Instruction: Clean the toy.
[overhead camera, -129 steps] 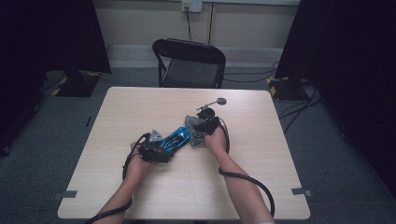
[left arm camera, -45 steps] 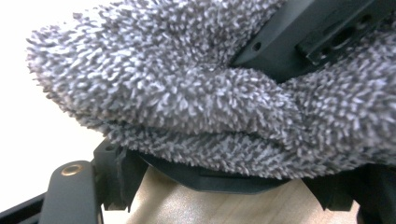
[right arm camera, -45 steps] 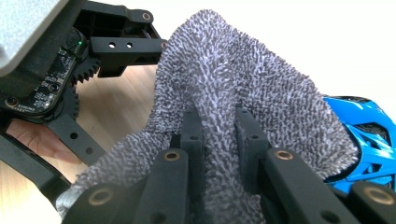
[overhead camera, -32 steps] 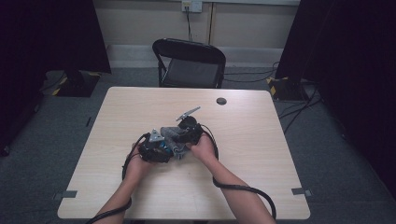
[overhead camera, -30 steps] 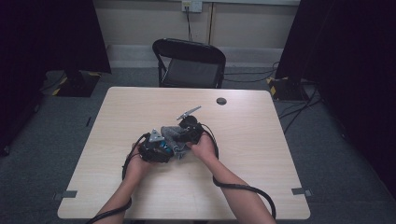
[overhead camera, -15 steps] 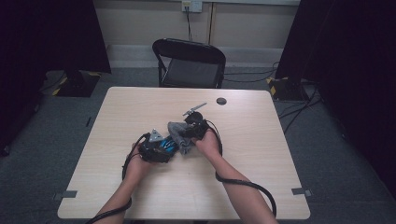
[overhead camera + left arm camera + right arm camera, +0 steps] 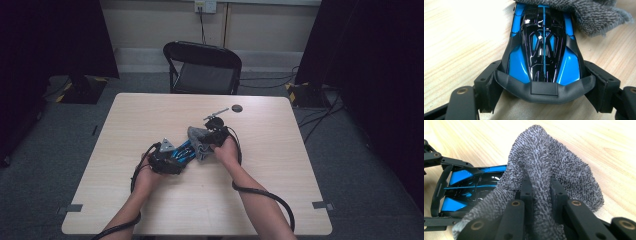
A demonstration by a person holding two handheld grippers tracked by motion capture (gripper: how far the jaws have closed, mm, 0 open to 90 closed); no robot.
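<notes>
My left gripper (image 7: 544, 85) clamps the car (image 7: 543, 47); my right gripper (image 7: 541, 192), pinching the cloth (image 7: 544, 170), should wipe lightly along its roof.

A bare recording room or lab space, not a home. A plain light wood-laminate counter (image 7: 150, 125) stands on grey carpet (image 7: 75, 145), its position marked by tape strips (image 7: 70, 208) on the floor. Black curtains (image 7: 50, 40) hang at both sides (like a studio backdrop). A black folding chair (image 7: 202, 67) sits at the far edge. Behind it, a beige wall carries a power outlet (image 7: 205, 6), with cables (image 7: 320, 117) trailing across the carpet.
</notes>
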